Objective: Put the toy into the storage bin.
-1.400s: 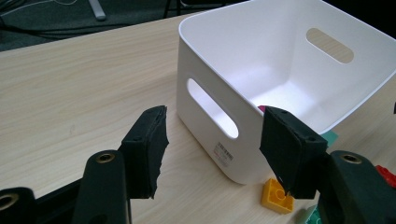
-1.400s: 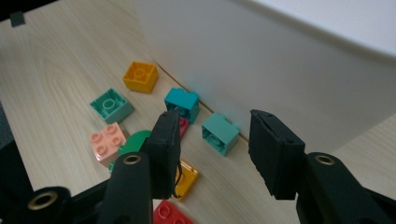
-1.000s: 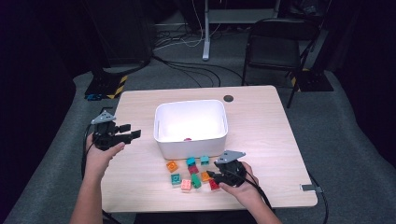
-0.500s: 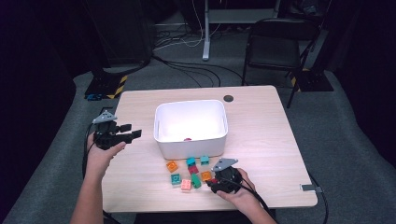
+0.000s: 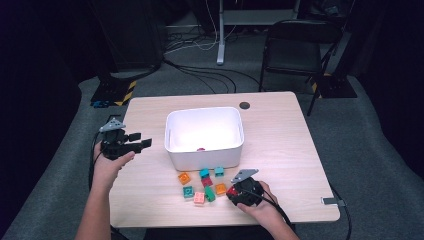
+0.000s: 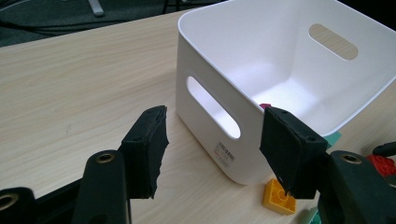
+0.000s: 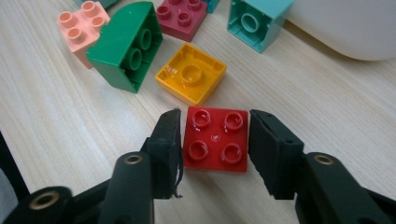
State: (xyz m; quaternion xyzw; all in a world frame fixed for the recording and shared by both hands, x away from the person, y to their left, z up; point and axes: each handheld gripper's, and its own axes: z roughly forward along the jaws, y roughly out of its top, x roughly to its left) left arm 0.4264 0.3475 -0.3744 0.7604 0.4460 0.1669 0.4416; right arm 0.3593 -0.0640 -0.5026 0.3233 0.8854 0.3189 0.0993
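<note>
One red brick [image 7: 215,139] at lower centre of the right gripper view is flanked by the right gripper [image 7: 215,144], whose jaws have just been closing; both pads appear to touch its sides. A firm pinch and lift toward the white bin [image 5: 205,135] is judged next. The left gripper [image 6: 212,149] is held spread, empty.

This place looks like a lab or recording studio, not a home. The surroundings are very dark, with black walls or curtains at the upper left and right of the frame. The floor [image 5: 380,150] has grey carpet. Many loose cables [image 5: 200,70] run over it in the upper middle of the frame, near a metal stand leg [image 5: 220,35]. A black folding chair [image 5: 292,47] stands at the upper right. A yellow-and-black striped marking [image 5: 127,91] shows at the left. In the middle stands one light wooden bench [image 5: 280,130] with a round cable hole [image 5: 244,105], lit from above.
</note>
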